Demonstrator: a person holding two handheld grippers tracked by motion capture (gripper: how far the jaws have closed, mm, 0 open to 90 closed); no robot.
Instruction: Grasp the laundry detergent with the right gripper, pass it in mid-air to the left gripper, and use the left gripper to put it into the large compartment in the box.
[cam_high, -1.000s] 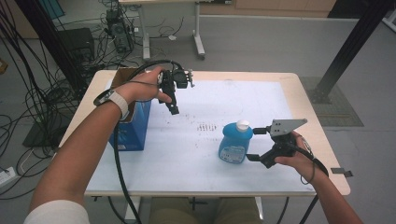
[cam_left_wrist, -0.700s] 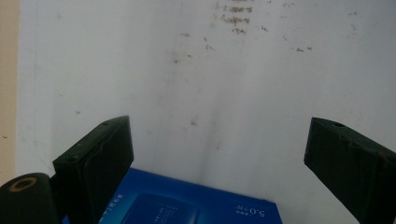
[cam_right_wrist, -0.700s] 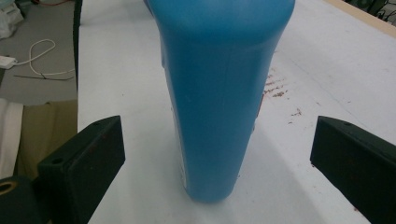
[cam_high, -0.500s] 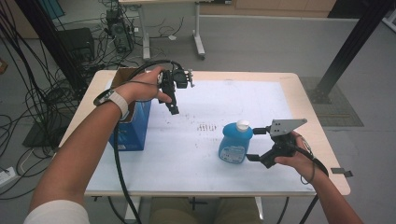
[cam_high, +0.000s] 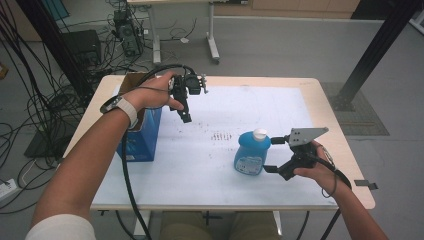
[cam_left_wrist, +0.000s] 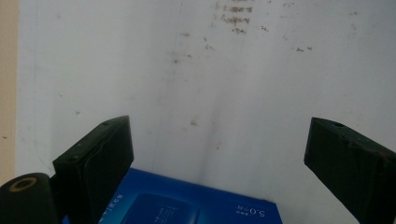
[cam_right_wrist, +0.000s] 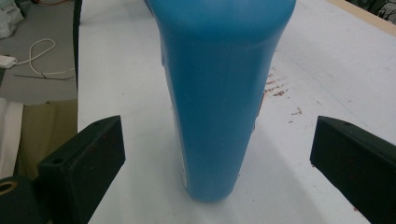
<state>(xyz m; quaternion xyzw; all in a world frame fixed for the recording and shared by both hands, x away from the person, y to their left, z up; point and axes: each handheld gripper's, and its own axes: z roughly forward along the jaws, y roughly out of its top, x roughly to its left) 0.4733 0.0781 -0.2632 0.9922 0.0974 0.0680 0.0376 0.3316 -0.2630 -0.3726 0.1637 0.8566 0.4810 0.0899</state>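
A blue bottle (cam_high: 251, 155) with a white cap stands upright on the white table sheet (cam_high: 200, 165), right of centre. My right gripper (cam_high: 272, 155) lies level just to its right, open, one jaw on each side of the bottle's end. In the right gripper view the bottle (cam_right_wrist: 224, 93) stands between the jaws of the right gripper (cam_right_wrist: 215, 128), with a gap on both sides. My left gripper (cam_high: 186, 119) hangs over the back left of the sheet, pointing down beside a blue box (cam_high: 142, 140). In its own view the left gripper (cam_left_wrist: 219, 128) is open and empty, above the box's edge (cam_left_wrist: 187, 207).
Dark smudges (cam_high: 220, 135) mark the sheet near the middle. The blue box stands at the table's left edge with its brown top flaps open. Cables (cam_high: 45, 105) and equipment lie on the floor to the left; a black post (cam_high: 370, 55) rises at the back right.
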